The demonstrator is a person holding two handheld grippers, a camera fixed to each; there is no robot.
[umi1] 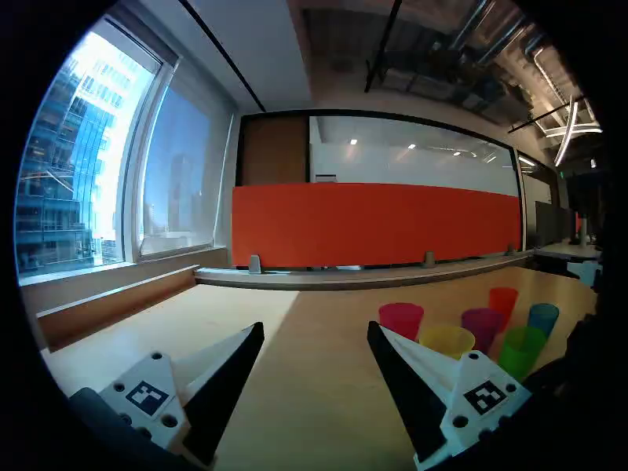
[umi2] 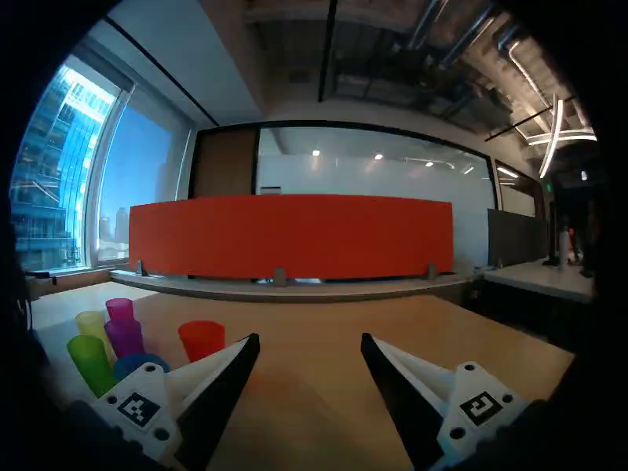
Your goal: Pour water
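Jaws of left gripper (umi1: 315, 326) and right gripper (umi2: 309, 338) gaped wide, empty, touching nothing; coloured cups (umi1: 447, 339) stood lower right in left gripper view.

Bright daylight from the window (umi1: 86, 165), a sunlit patch across the table (umi1: 204, 314), fisheye warp at edges

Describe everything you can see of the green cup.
The green cup is a handleless tumbler of what looks like translucent plastic, wider at the rim than the base. It stands upright, mouth up, on the wooden table, at the near edge of a cluster of coloured cups, close to the blue cup and purple cup; whether they touch is unclear. Any water inside cannot be made out. The left gripper and right gripper are open, clear of it.
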